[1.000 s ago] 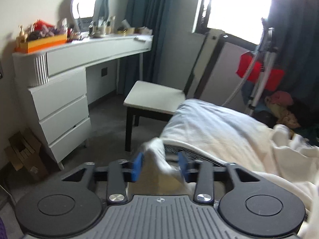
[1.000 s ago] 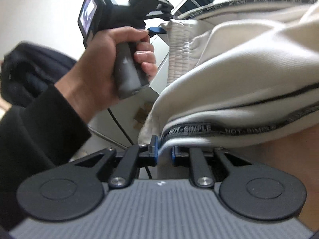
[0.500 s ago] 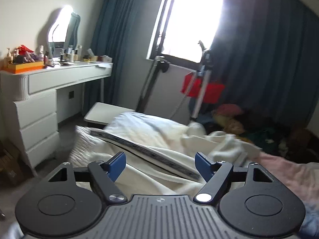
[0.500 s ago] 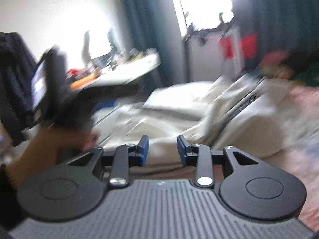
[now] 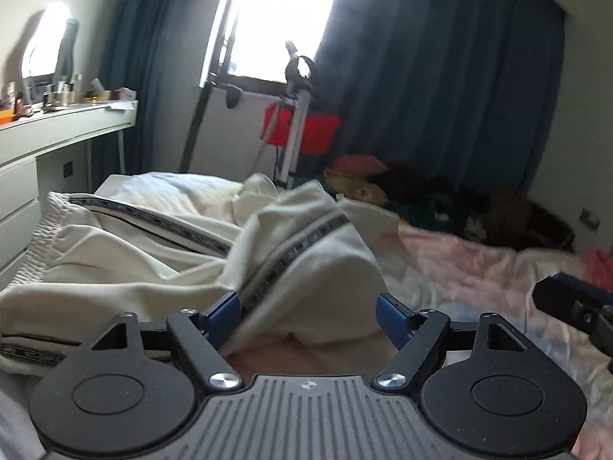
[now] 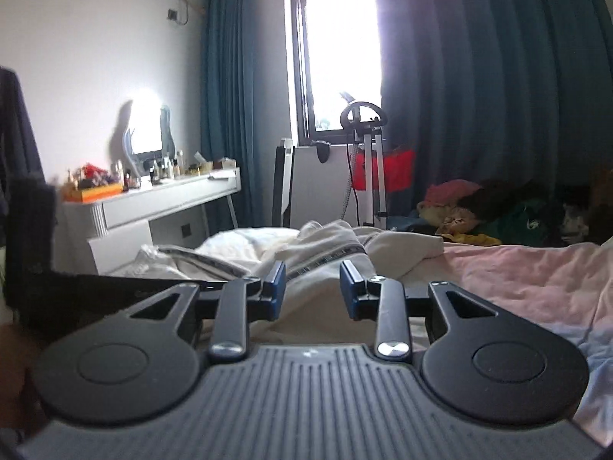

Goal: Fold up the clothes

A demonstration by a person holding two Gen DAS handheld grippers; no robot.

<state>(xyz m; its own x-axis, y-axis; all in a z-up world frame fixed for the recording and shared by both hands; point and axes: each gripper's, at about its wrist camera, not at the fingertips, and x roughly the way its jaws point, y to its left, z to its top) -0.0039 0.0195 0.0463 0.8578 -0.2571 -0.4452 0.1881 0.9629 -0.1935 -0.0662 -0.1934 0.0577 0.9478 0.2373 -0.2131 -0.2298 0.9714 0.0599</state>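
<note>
Both views are rather dim, and the main light comes from the window (image 5: 283,19) at the top centre, which is burnt out to pure white with a soft glare over the dark curtains (image 6: 479,96) beside it. A second bright spot is the lit mirror (image 6: 145,130) at the left, also overexposed, with a grey shadow on the wall near it. In the left wrist view the cream garment (image 5: 291,245) in the centre is blurred, and the right part of the frame is soft. The fisheye lens bends straight lines, and the corners go black.
</note>
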